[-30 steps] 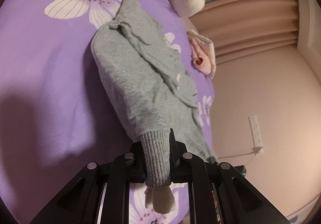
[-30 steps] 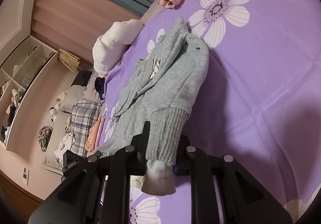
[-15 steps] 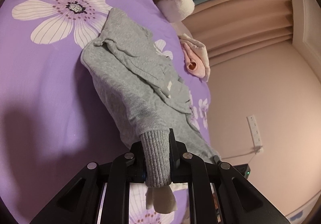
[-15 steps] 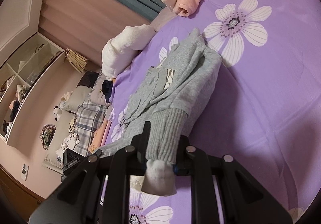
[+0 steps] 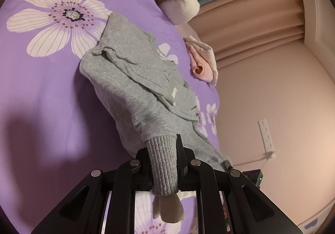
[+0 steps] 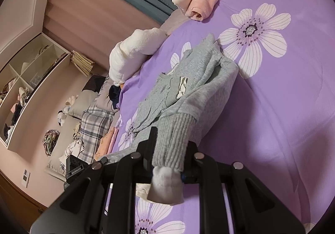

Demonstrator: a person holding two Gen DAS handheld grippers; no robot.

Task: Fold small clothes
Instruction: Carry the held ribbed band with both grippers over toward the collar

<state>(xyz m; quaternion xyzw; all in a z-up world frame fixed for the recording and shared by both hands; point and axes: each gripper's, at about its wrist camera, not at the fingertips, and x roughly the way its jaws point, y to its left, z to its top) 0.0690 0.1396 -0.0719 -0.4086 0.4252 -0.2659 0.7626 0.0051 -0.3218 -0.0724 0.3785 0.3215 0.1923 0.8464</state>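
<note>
— Two tongs, two cuffs? What does each hold?

— Left tongs [image 5: 162, 168] are closed on one ribbed cuff [image 5: 162, 162] of the grey sweater [image 5: 134, 87]; right tongs [image 6: 169, 160] are clamped on the other ribbed cuff [image 6: 173, 139]. A pale inner cuff pokes out below each.

— Where is the sweater?

— Mid-frame in both views, rumpled on the purple floral bedspread [image 5: 41, 97], its sleeves lifted toward the cameras.

— Which step, would you say?

— Likely the sleeve fold: both sleeves raised, body not yet squared.

— Next?

— Probably carry the cuffs across the chest, lay them flat, then let go. A rolled pink garment [image 6: 206, 1] sits upper centre, well apart.
</note>
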